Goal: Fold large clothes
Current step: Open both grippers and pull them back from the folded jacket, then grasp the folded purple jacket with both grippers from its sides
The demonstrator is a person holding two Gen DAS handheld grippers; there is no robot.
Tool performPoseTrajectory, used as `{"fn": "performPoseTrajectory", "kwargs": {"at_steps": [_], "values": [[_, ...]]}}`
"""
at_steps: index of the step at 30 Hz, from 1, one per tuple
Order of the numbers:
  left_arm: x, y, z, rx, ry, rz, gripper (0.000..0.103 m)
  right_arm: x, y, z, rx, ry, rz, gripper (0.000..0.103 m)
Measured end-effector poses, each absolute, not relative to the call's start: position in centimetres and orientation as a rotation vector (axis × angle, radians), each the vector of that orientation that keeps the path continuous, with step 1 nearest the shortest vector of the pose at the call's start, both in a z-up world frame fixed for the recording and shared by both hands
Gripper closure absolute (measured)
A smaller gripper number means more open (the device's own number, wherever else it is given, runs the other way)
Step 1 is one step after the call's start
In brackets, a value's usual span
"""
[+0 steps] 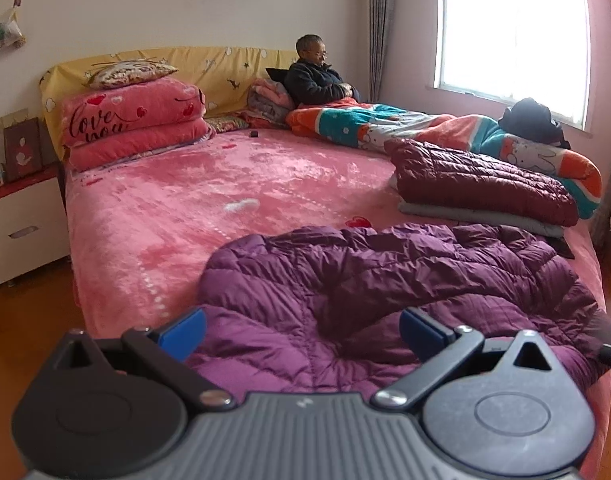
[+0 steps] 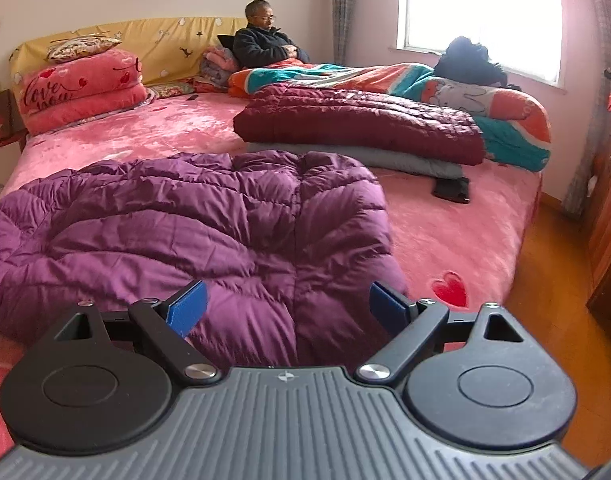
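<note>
While our left gripper (image 1: 301, 330) and right gripper (image 2: 287, 304) hover wide open and empty, the purple down jacket (image 2: 193, 216) lies crumpled on the bed (image 1: 177, 200).

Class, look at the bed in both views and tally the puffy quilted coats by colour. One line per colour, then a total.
Purple quilted coat: 1, spread at the near edge.
Maroon quilted coat: 1, folded on a grey folded item.
Total: 2
</note>
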State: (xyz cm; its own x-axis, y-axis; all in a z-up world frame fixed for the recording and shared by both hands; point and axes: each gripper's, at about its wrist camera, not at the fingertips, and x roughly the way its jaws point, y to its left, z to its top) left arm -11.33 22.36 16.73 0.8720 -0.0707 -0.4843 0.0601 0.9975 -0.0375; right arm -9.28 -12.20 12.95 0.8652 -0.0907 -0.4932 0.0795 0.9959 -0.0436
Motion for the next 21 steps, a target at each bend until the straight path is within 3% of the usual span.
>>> {"fn": "performPoseTrajectory", "kwargs": {"at_steps": [11, 21], "values": [[-12.0, 25.7, 16.0, -0.039, 0.517, -0.059, 0.001, -13.9, -14.0, 14.0, 0.064, 0.528, -0.185, 0.000], [-10.3, 27.1, 14.9, -0.046, 0.561, -0.015, 0.001, -12.3, -15.3, 12.5, 0.147, 0.596, -0.193, 0.000]]}}
